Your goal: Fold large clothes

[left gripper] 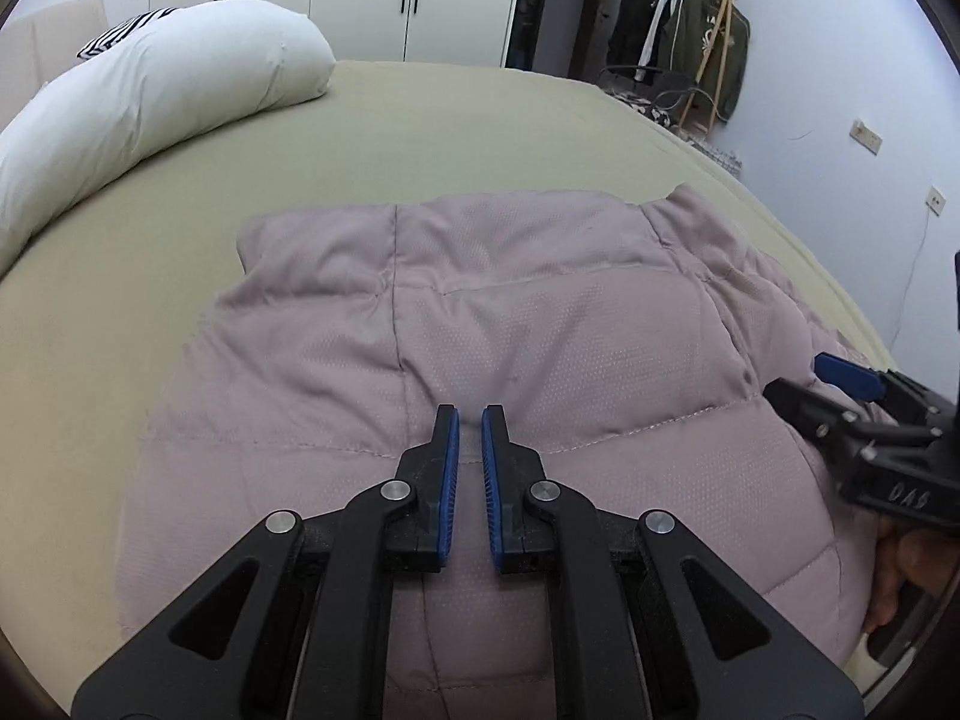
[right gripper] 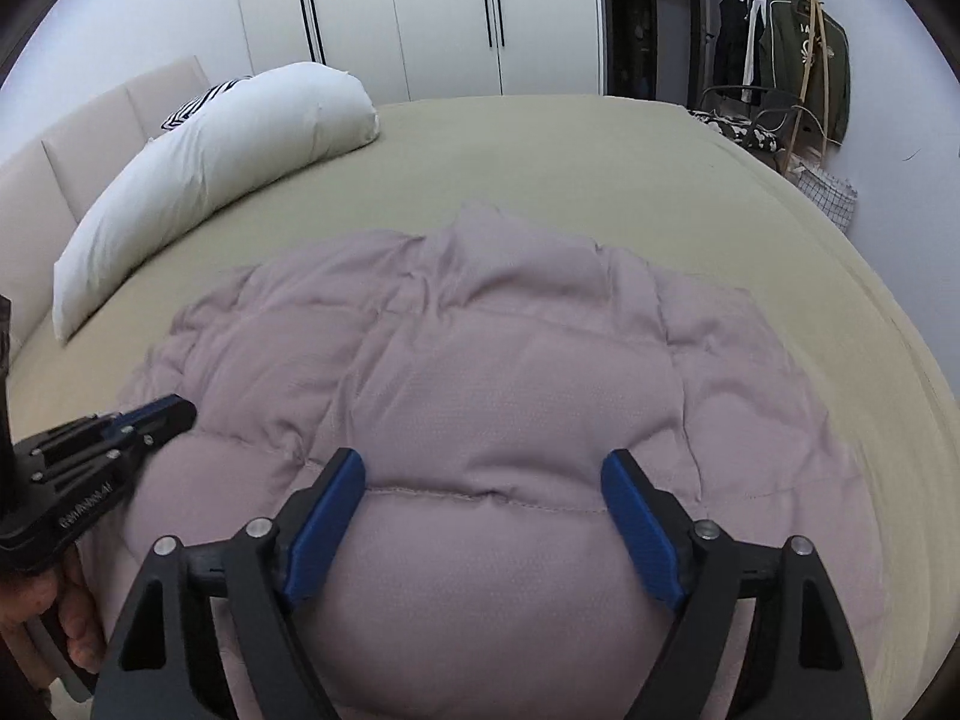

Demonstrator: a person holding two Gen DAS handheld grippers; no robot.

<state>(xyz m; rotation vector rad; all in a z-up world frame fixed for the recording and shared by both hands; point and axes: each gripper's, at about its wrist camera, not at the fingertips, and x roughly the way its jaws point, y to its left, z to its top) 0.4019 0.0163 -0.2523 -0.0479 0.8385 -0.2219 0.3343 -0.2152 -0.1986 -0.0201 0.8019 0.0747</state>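
A puffy mauve quilted jacket (left gripper: 510, 324) lies folded on the olive bed sheet (left gripper: 372, 138); it also shows in the right wrist view (right gripper: 510, 372). My left gripper (left gripper: 470, 420) hovers just above the jacket's near part, its jaws nearly together with a narrow gap and nothing between them. It also shows at the left of the right wrist view (right gripper: 174, 411). My right gripper (right gripper: 483, 468) is wide open above the jacket's near edge, empty. It also appears at the right edge of the left wrist view (left gripper: 804, 384).
A long white pillow (left gripper: 138, 102) lies at the bed's far left, with a striped cloth (left gripper: 120, 30) behind it. White wardrobes (right gripper: 432, 12) stand beyond the bed. A clothes rack with dark garments (right gripper: 786, 48) and a chair stand at the far right.
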